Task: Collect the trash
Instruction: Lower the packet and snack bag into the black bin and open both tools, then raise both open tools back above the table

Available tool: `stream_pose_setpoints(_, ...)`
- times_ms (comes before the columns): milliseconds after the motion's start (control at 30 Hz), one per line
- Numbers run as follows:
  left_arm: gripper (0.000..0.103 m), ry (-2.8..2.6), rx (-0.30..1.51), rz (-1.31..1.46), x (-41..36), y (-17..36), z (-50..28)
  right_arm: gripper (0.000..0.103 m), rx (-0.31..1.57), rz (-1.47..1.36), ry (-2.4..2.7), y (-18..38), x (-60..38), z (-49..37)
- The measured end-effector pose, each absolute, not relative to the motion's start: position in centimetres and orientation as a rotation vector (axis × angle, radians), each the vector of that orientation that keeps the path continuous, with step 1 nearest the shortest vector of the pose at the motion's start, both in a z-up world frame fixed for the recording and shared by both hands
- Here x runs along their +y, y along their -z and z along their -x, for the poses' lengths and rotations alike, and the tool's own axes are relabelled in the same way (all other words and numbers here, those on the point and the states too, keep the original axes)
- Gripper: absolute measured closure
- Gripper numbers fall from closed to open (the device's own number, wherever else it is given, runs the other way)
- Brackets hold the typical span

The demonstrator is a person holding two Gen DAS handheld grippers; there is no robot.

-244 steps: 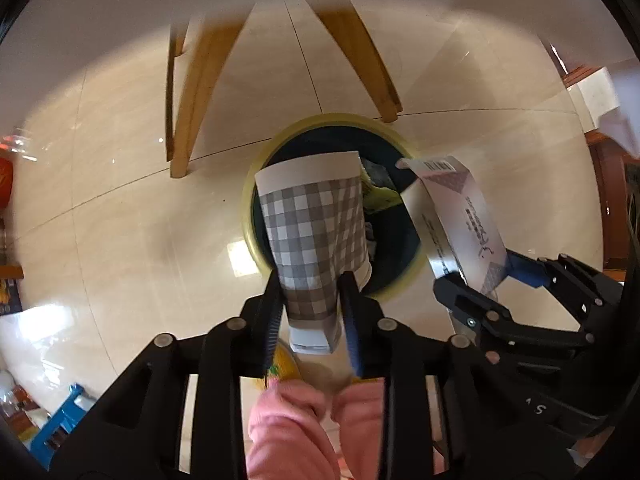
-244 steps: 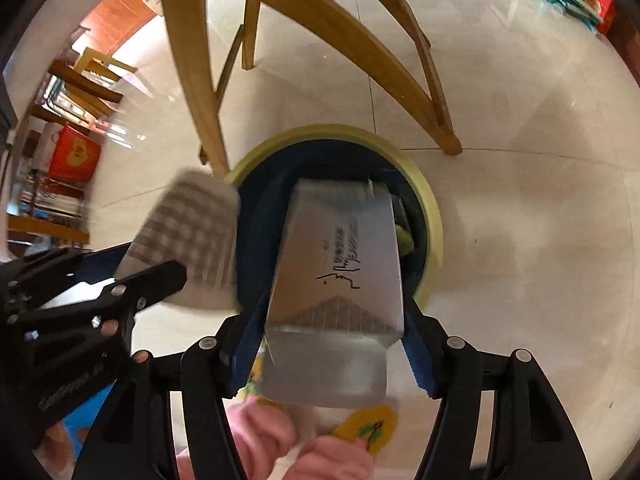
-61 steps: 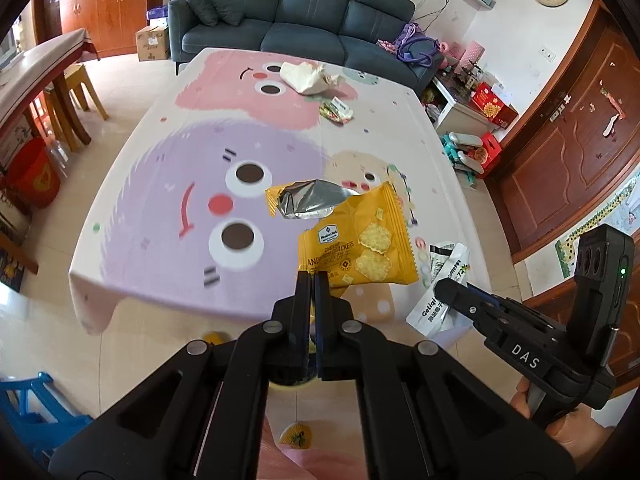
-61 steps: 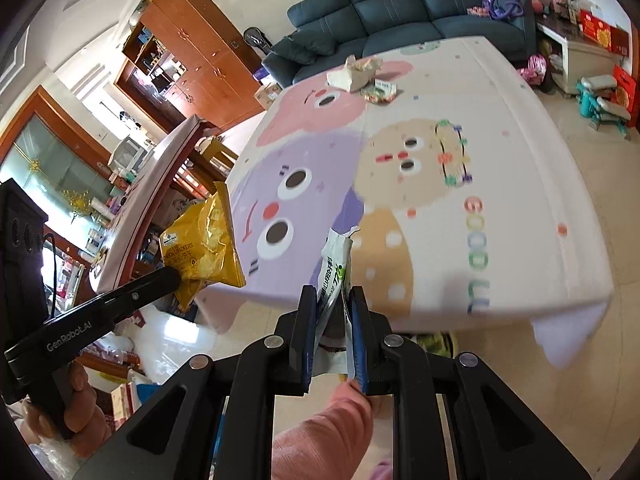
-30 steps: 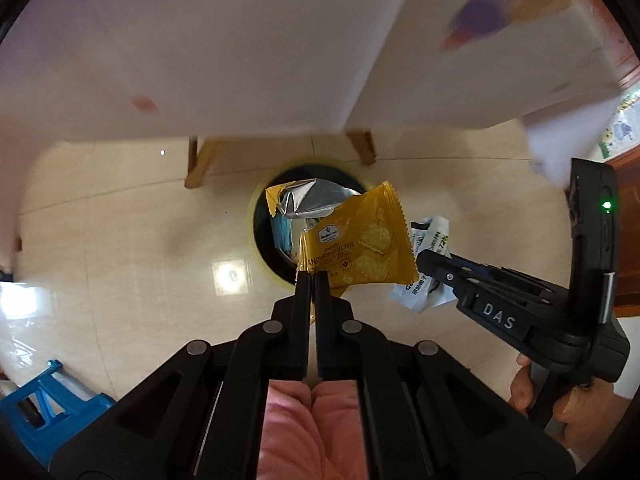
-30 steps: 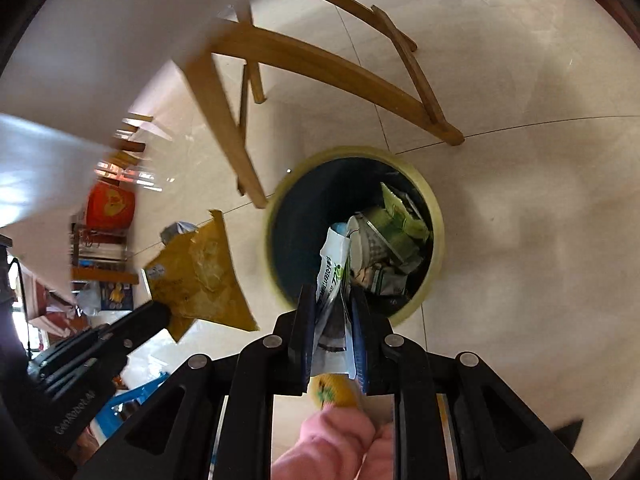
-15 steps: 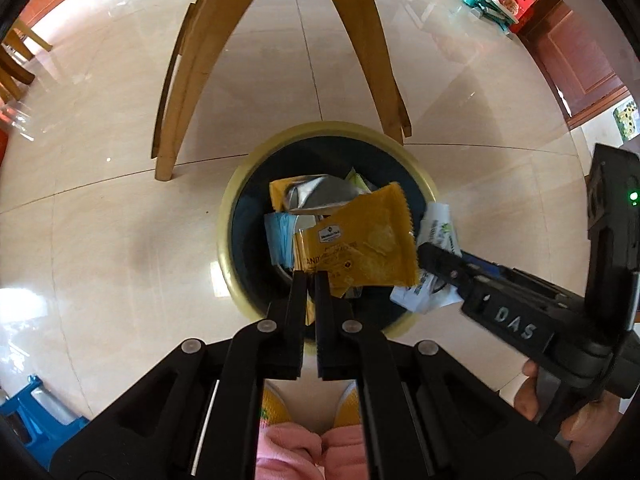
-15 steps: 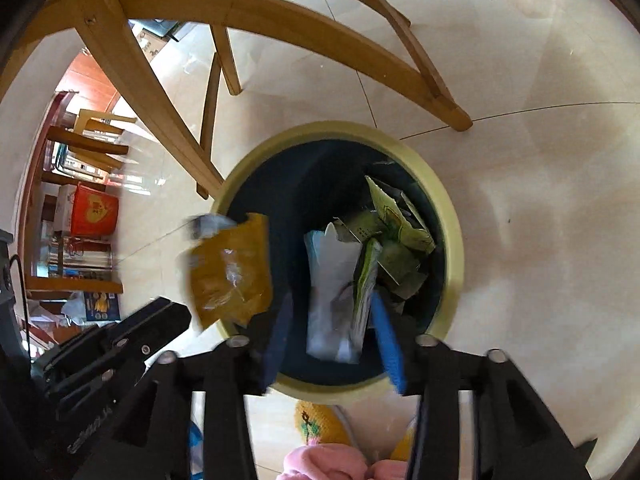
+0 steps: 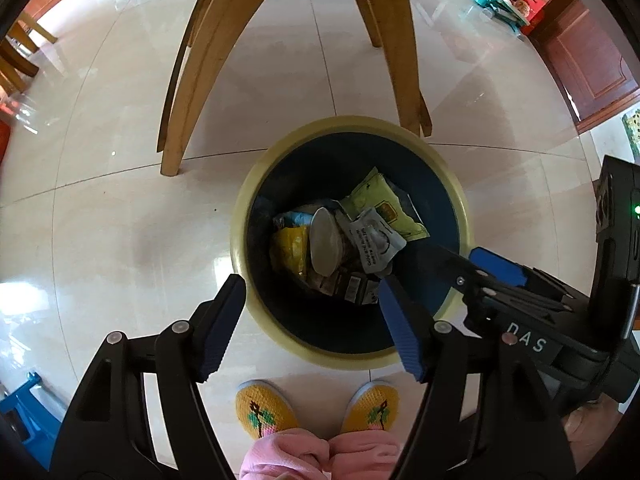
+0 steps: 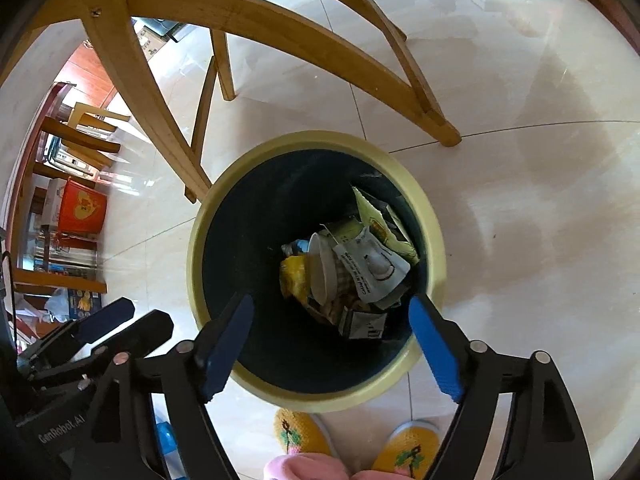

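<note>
A round trash bin with a yellow rim (image 9: 244,216) and dark inside stands on the floor; it also shows in the right wrist view (image 10: 200,216). Inside lie a yellow snack wrapper (image 9: 290,250), a white wrapper with dark print (image 9: 374,238), a paper cup (image 9: 326,246) and other packaging. The white wrapper (image 10: 374,270) and yellow wrapper (image 10: 294,276) also show in the right wrist view. My left gripper (image 9: 310,320) is open and empty above the bin's near edge. My right gripper (image 10: 330,336) is open and empty above the bin.
Curved wooden table legs (image 9: 200,64) stand just behind the bin, also in the right wrist view (image 10: 280,28). The person's yellow slippers (image 9: 264,406) are close in front of the bin. A blue stool (image 9: 24,404) is at lower left. Glossy tiled floor surrounds the bin.
Both grippers have opened wide. The yellow wrapper has left my left gripper and the white wrapper my right gripper; both now lie in the bin.
</note>
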State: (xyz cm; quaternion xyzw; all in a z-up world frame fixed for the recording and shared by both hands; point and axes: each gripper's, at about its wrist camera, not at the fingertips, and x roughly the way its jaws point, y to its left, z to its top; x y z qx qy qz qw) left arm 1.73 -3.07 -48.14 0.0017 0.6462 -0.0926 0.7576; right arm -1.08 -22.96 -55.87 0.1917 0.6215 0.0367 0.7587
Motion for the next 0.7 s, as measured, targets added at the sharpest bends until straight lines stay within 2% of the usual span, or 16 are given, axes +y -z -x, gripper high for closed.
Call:
stream_pose_setpoints(233,0.037,0.188,1.402,-0.003,-2.9,46.3,-1.0,0.018,1.380,-0.439,-0.052,52.6,-23.9,2.7)
stream_pose_setpoints(367,0.037,0.173,1.418,-0.006,-2.6,44.3,-0.3,0.016,1.390,-0.449,-0.051,48.7,-24.1,4.0)
stream_pose_setpoints(433,0.037,0.168,1.425,-0.003,-2.5,42.7,0.2,0.012,1.394,-0.446,-0.052,46.5,-24.1,4.6)
stream_pose_setpoints(700,0.037,0.175,1.412,0.006,-2.2,33.0,2.0,0.011,1.372,-0.424,-0.080,34.7,-23.8,6.4)
